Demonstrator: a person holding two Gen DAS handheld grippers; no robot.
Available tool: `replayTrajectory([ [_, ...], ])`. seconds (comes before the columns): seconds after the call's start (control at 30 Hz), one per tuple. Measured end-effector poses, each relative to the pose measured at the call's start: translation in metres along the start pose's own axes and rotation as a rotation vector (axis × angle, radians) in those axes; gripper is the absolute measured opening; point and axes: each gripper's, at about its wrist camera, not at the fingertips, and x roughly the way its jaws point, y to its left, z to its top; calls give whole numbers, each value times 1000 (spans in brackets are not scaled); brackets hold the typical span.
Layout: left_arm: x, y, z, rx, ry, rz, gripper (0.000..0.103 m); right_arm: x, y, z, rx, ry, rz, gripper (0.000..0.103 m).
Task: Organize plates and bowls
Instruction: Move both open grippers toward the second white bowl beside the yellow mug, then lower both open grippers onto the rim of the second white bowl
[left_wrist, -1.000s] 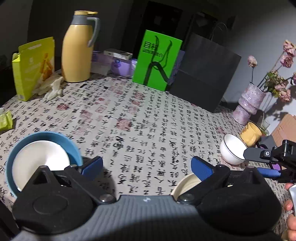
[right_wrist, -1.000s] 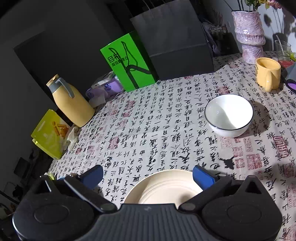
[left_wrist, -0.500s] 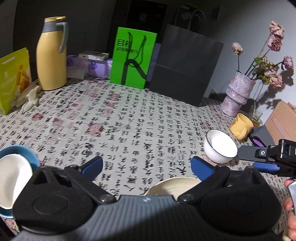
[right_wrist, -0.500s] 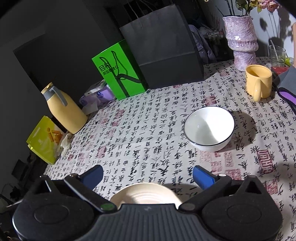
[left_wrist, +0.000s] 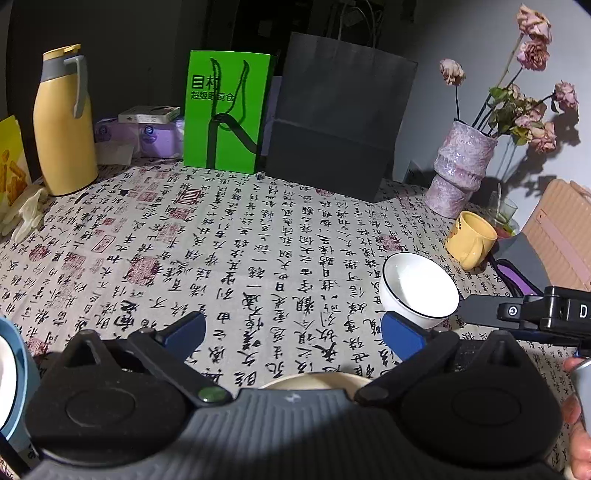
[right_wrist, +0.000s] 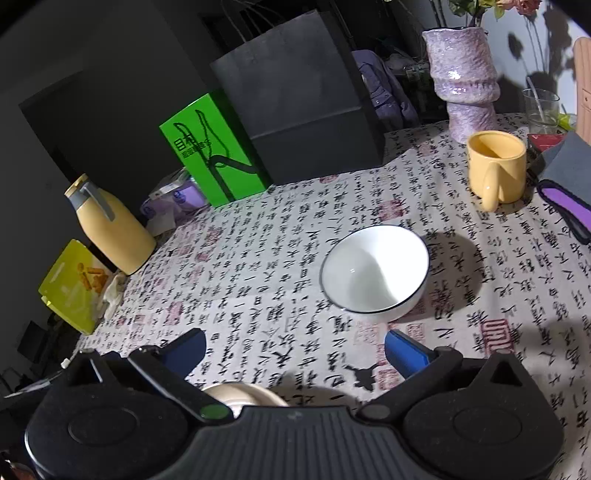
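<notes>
A white bowl with a dark rim (right_wrist: 375, 271) (left_wrist: 419, 290) stands on the printed tablecloth. My right gripper (right_wrist: 293, 349) is open just short of it, the bowl slightly right of its centre. My left gripper (left_wrist: 291, 336) is open too, with nothing between its fingers, and its right fingertip overlaps the bowl's near edge in the image. A cream plate (left_wrist: 314, 380) (right_wrist: 243, 395) lies close under both grippers, mostly hidden by their bodies. At the far left edge a blue bowl holding a white dish (left_wrist: 13, 373) shows partly. The right gripper's body (left_wrist: 524, 312) enters the left wrist view from the right.
A yellow mug (right_wrist: 496, 168), a purple vase (right_wrist: 467, 79) with dried flowers and a drinking glass (right_wrist: 541, 110) stand at the right. Behind are a black paper bag (right_wrist: 295, 96), a green bag (right_wrist: 212, 149), a yellow jug (right_wrist: 110, 229) and a yellow snack packet (right_wrist: 74, 286).
Both grippers have swung right and forward toward the white bowl, which is now nearer and more central. The cream plate has slid under them and the blue bowl has slipped to the left edge.
</notes>
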Motion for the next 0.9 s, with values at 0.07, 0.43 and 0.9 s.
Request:
replayTrajectory([
  [0.07, 4, -6, 1, 10, 2, 2, 103, 0, -4, 3, -4, -4, -11, 103],
  [0.43, 24, -30, 15, 24, -9, 51, 103, 7, -14, 23, -72, -8, -78, 103],
  [0.9, 58, -38, 29, 13, 7, 131, 103, 45, -9, 49, -212, 28, -193, 103],
])
